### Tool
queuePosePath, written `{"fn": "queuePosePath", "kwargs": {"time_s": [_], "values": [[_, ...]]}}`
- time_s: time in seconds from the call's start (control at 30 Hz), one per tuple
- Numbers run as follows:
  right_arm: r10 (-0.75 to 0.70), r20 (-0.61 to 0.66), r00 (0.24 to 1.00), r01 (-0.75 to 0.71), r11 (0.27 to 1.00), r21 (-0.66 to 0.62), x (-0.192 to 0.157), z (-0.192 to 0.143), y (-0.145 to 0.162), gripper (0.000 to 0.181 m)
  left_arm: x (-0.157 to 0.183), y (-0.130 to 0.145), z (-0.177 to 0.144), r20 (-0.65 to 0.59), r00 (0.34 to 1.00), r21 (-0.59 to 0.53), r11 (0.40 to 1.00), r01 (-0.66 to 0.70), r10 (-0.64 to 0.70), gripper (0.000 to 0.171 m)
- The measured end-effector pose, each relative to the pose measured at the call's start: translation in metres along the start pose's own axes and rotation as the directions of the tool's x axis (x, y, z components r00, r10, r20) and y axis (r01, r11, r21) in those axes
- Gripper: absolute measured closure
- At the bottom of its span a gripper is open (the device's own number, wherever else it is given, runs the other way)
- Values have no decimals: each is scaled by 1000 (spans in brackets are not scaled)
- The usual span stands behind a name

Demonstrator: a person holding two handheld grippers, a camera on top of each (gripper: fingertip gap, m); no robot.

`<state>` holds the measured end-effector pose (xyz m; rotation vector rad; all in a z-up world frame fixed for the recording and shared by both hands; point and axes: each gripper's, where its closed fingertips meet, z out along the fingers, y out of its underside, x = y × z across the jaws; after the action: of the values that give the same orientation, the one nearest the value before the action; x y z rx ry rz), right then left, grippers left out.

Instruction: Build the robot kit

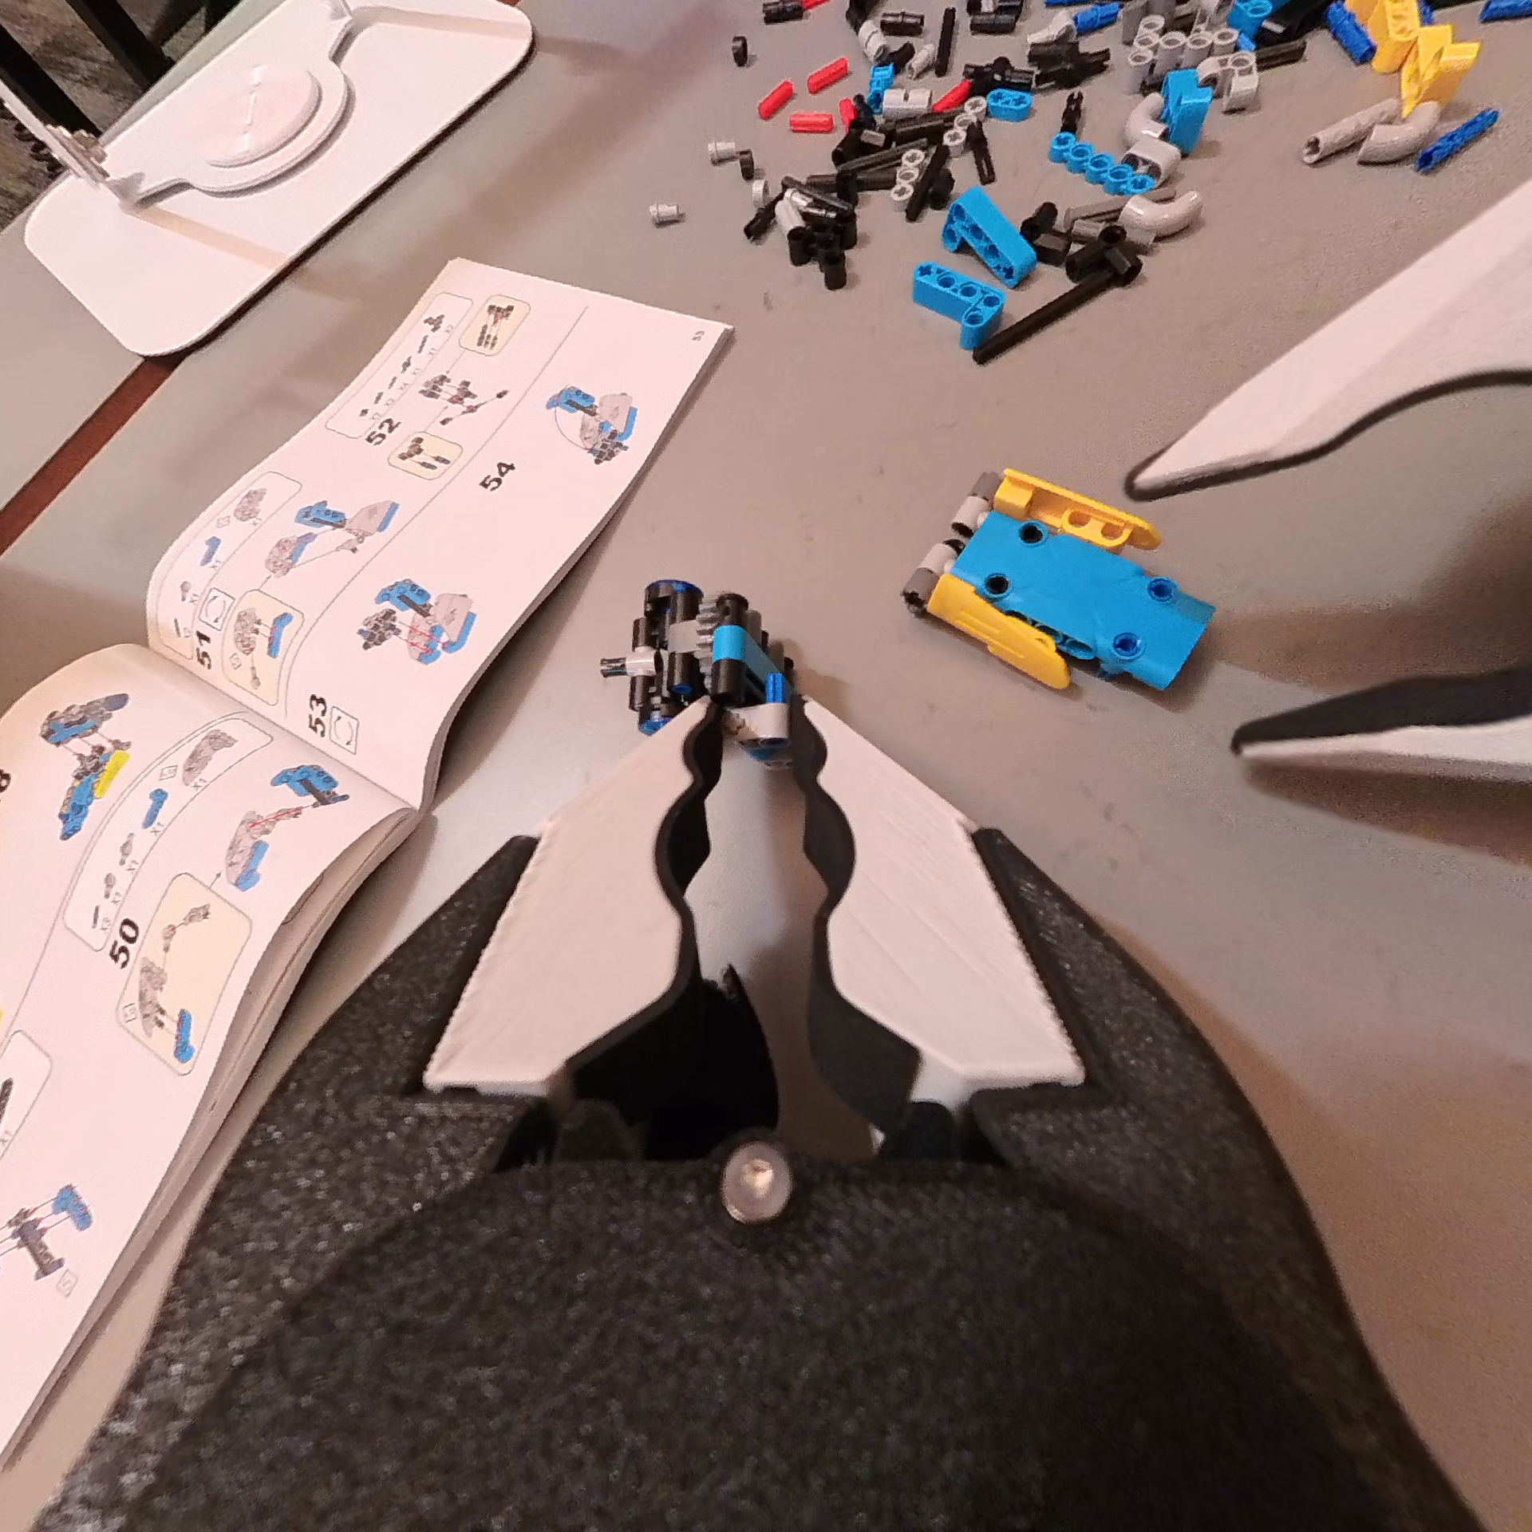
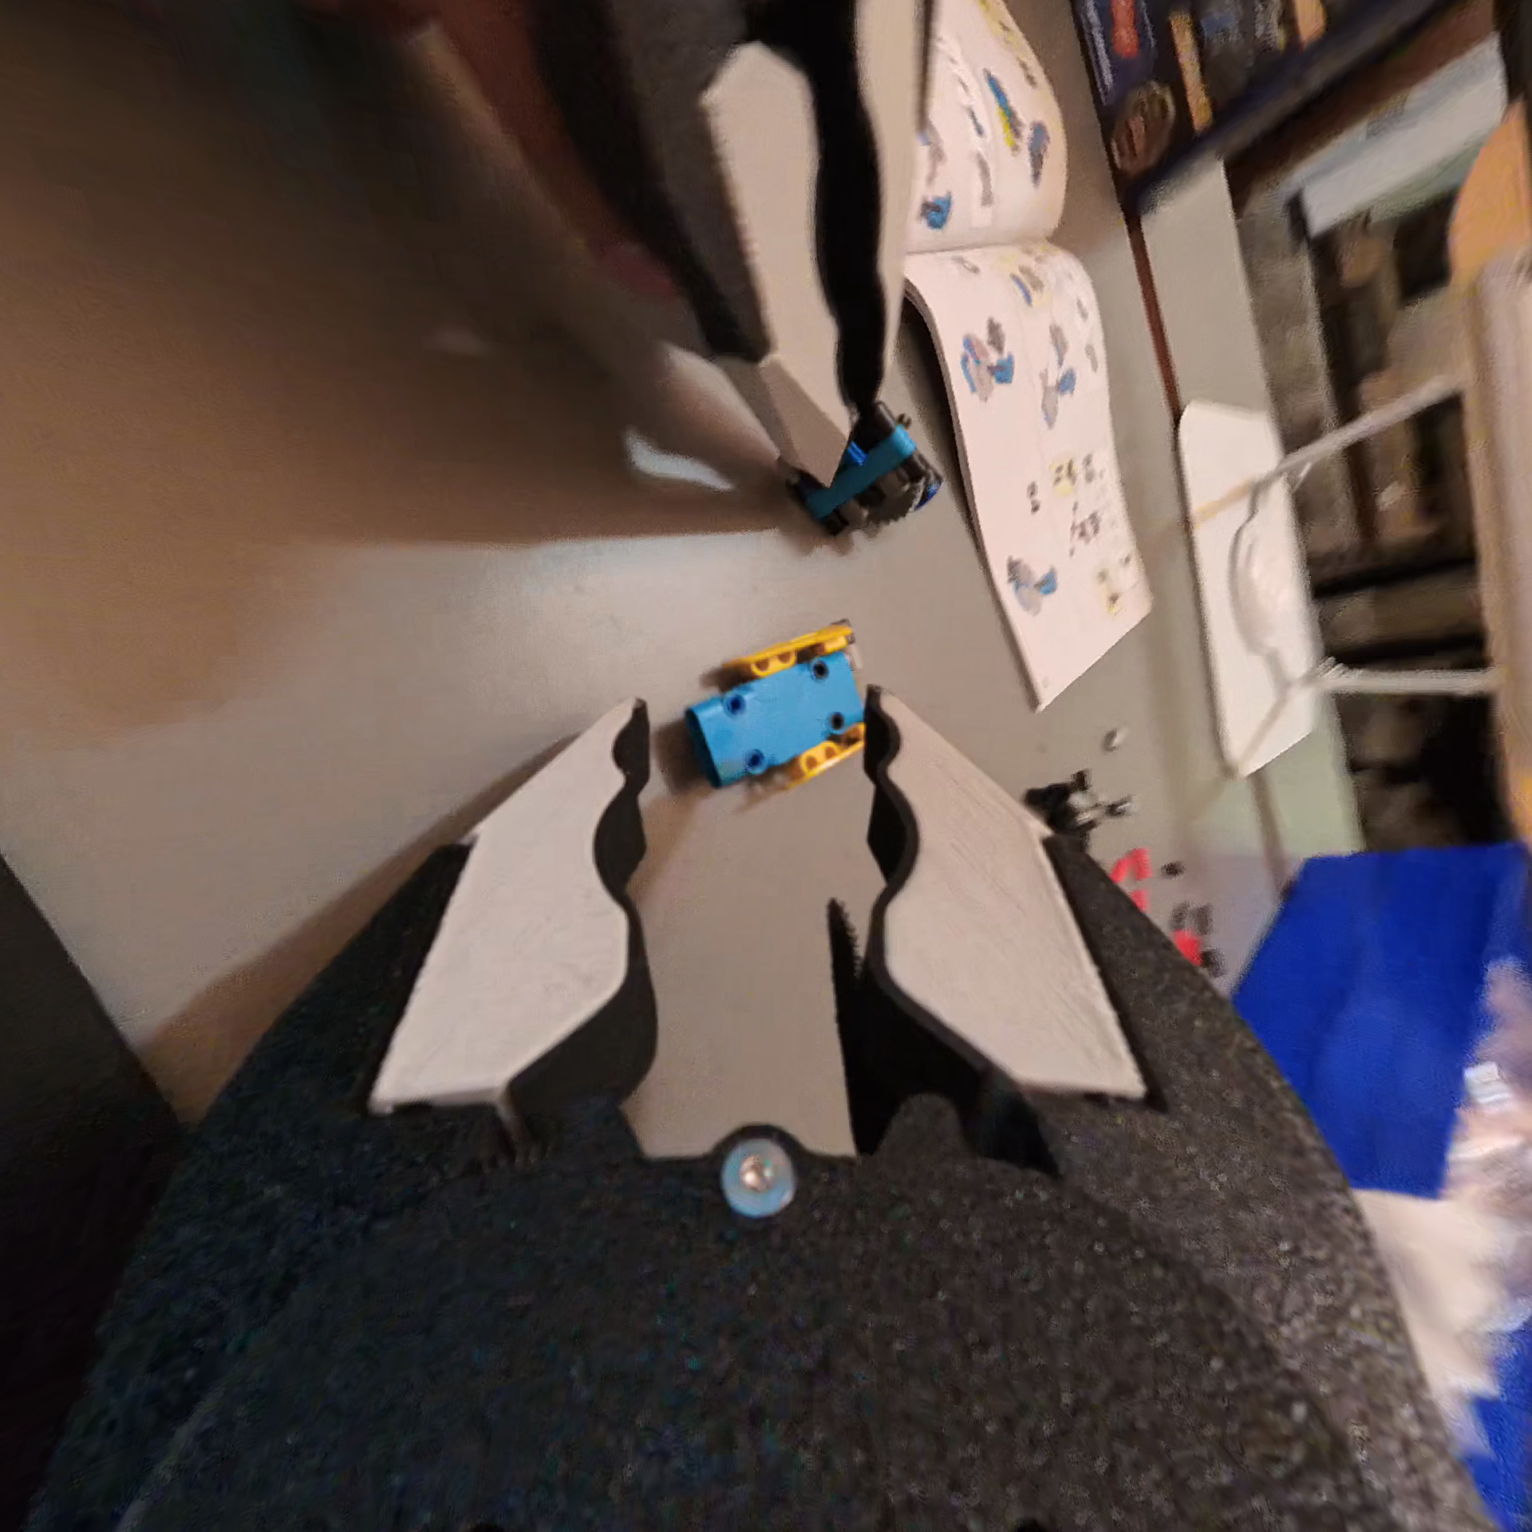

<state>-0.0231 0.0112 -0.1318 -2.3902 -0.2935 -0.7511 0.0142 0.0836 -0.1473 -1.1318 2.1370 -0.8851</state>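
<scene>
Left gripper (image 1: pixel 750 725) pinched nearly closed on a small black-and-blue brick assembly (image 1: pixel 705 655), resting on the grey table (image 1: pixel 829 464) just beside the open instruction booklet (image 1: pixel 431 514). Right gripper (image 2: pixel 758 713) spread wide, holding nothing, tips flanking the blue-and-yellow brick block (image 2: pixel 779 717). Loose brick parts (image 1: pixel 995 149) heaped toward the far edge.

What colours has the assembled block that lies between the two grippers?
The assembled block is light blue with yellow side pieces, clearest in the left wrist view.
</scene>
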Motion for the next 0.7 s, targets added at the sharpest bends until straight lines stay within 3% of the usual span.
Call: {"fn": "queuePosePath", "kwargs": {"time_s": [0.13,0.27,0.43,0.47,0.57,0.63,0.7], "values": [[-263,45,964,265,963,-47,1,5,7,132,0,0,0,2,1000,-3,1000,-10,10,156],[-332,131,934,345,935,-85,-5,13,12,135,0,1,-1,6,1000,-7,1000,-23,23,156],[-280,196,940,302,949,-94,-8,17,15,152,1,1,-2,7,999,-9,999,-31,31,156],[-282,175,943,302,948,-97,-5,18,16,164,1,1,-2,6,999,-10,999,-32,32,156],[-293,114,949,303,949,-89,1,21,20,167,0,1,-2,6,999,-9,999,-33,33,156],[-225,52,973,226,974,-21,14,17,11,172,-2,2,-3,1,1000,-8,1000,-24,24,156],[-45,38,998,41,996,79,30,12,2,174,-4,2,-3,-18,1000,-2,1000,-3,3,156]]}}
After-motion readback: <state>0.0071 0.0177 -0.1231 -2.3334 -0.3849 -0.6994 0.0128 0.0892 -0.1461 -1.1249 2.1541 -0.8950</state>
